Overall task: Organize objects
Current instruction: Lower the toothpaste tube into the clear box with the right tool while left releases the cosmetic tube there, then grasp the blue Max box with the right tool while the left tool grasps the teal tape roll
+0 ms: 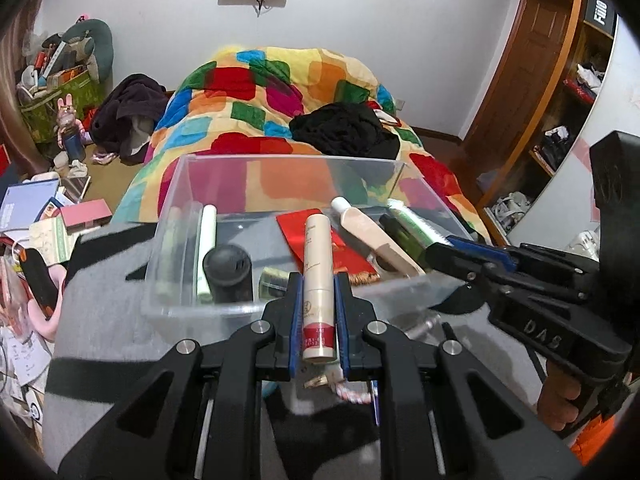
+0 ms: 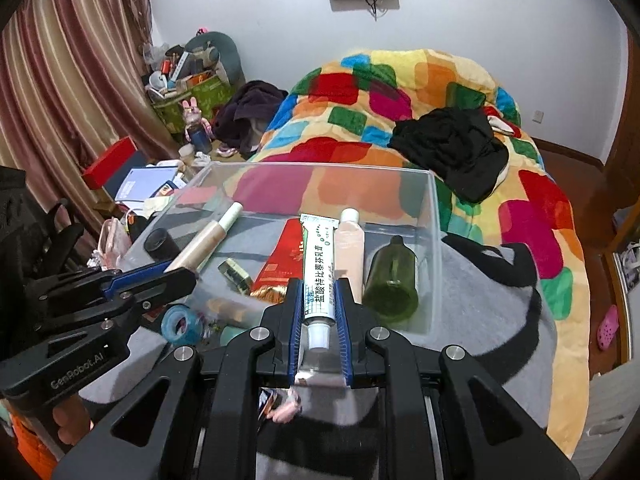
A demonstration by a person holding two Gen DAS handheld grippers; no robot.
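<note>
A clear plastic bin [image 1: 168, 300] [image 2: 434, 216] sits on a grey cloth. My left gripper [image 1: 317, 300] is shut on a beige cosmetic tube [image 1: 317, 276] with a red band, holding it over the bin's near rim. My right gripper [image 2: 319, 308] is shut on a white ointment tube [image 2: 319, 272] with green print, pointing into the bin. In the bin lie a red packet [image 2: 280, 260], a pink tube [image 2: 349, 248], a green bottle [image 2: 392, 280], a black jar [image 1: 227, 276] and a small gold box [image 2: 236, 274].
A bed with a colourful quilt [image 1: 280, 100] and black clothes [image 1: 344, 128] lies behind the bin. Clutter of boxes and papers [image 1: 48, 216] fills the left side. A blue tape roll [image 2: 180, 322] lies on the cloth by the bin. A wooden shelf [image 1: 568, 100] stands at right.
</note>
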